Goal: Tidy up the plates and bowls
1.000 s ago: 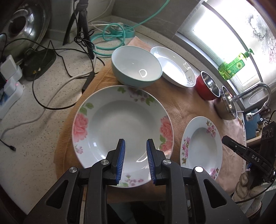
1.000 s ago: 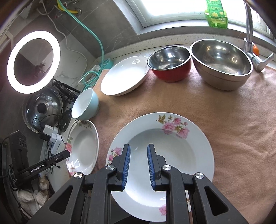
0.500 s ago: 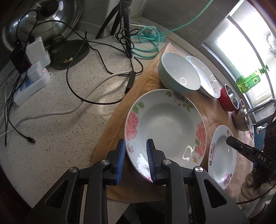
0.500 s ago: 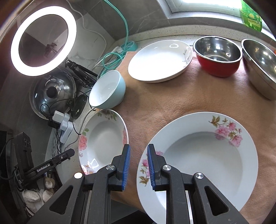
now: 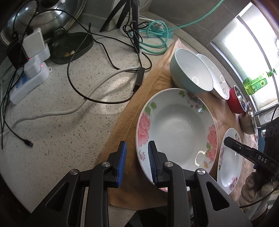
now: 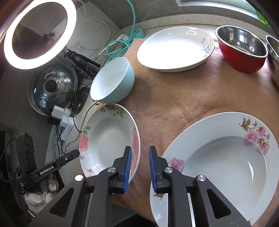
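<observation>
Both claws are slightly parted and empty: the left claw [image 5: 136, 161] straddles, seemingly, the left rim of the rose plate [image 5: 176, 129] near the cloth's [image 5: 125, 122] left edge, the right claw [image 6: 139, 167] nears the pink plate's [image 6: 218, 165] rim.

The surface [image 5: 69, 122] is pale speckled stone, and a brown cloth [image 6: 183, 97] covers part of it. Behind it stands a grey marbled wall [image 6: 157, 8]. A window [image 5: 251, 52] lets in strong daylight above a stone sill [image 6: 174, 22]. A lit ring light [image 6: 10, 35] shines on a tripod [image 5: 132, 10]. Black cables [image 5: 108, 52], a green hose [image 5: 153, 40] and a white power strip [image 5: 29, 82] lie on the stone near a steel pot lid [image 6: 52, 87].
</observation>
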A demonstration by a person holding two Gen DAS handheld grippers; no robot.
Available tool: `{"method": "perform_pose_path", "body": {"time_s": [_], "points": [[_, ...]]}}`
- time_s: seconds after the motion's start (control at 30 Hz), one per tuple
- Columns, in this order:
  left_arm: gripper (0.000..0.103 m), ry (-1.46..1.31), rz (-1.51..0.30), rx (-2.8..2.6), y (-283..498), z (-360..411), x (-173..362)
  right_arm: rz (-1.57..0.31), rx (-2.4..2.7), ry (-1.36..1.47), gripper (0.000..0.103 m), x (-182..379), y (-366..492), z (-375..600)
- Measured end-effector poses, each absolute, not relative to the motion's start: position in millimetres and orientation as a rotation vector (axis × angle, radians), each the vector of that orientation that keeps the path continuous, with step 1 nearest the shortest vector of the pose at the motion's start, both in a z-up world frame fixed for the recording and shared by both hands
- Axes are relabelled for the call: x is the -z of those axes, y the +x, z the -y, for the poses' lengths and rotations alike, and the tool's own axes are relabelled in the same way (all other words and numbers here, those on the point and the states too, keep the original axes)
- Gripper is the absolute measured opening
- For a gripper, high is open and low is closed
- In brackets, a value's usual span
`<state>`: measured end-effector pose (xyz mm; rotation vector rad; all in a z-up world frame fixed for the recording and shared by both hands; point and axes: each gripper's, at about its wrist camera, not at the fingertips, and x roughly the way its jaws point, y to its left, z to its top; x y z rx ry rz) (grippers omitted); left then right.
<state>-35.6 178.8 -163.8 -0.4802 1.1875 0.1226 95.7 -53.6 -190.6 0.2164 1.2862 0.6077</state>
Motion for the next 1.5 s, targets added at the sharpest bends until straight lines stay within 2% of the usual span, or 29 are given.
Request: {"method": "perform_pose_path", "body": {"time_s": [0.9,1.0,1.5], "points": [[0.023,-0.448,-1.214,-0.085,-20,-169,173,-1.356,-0.621,0.218,0.018,213,110,36],[0.019,-0.443,-1.215,-0.084,-20,-168,174,-1.359,-0.629,0.221,0.018,214,110,35],[0.017,-0.442,-1.211,-0.084,-21,-169,174,-1.362,-0.631,0.206,0.010,214,108,30]]}}
